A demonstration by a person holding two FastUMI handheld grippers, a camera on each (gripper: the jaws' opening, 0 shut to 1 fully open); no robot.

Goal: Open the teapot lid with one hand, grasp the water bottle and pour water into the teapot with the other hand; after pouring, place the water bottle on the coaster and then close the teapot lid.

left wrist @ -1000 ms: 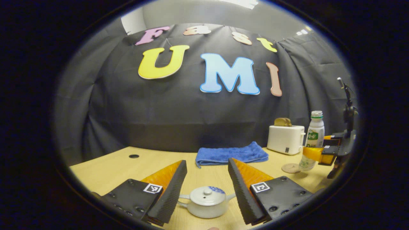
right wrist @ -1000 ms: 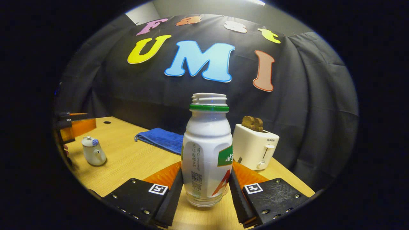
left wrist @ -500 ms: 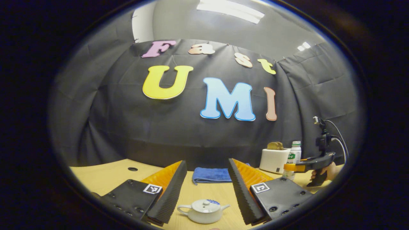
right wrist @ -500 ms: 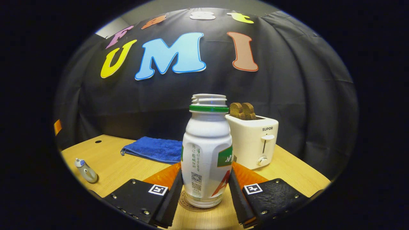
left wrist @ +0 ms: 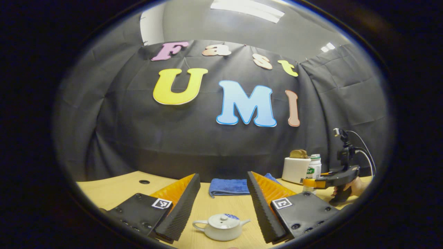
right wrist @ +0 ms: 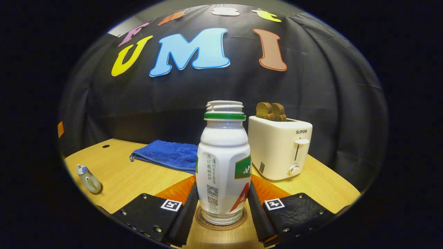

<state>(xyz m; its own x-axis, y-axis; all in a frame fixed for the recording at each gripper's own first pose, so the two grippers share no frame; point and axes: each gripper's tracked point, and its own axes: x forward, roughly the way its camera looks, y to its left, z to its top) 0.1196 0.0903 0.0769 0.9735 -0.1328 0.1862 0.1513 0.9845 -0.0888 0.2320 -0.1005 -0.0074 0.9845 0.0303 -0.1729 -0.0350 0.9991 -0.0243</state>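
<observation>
Table (right wrist: pixel 145 180) carries one teapot (left wrist: pixel 221 226), one water bottle (right wrist: pixel 223 162), one coaster (right wrist: pixel 221 221), one toaster (right wrist: pixel 280 148).

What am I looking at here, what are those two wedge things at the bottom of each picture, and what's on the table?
Those wedges are the two fingers of a handheld gripper; a person holds one in each hand, and a camera rides on each. In the left gripper view, the left gripper is open above a white teapot with its lid on. In the right gripper view, the right gripper flanks an uncapped water bottle standing on a round coaster. Also on the wooden table: a blue towel and a toaster with bread.
</observation>
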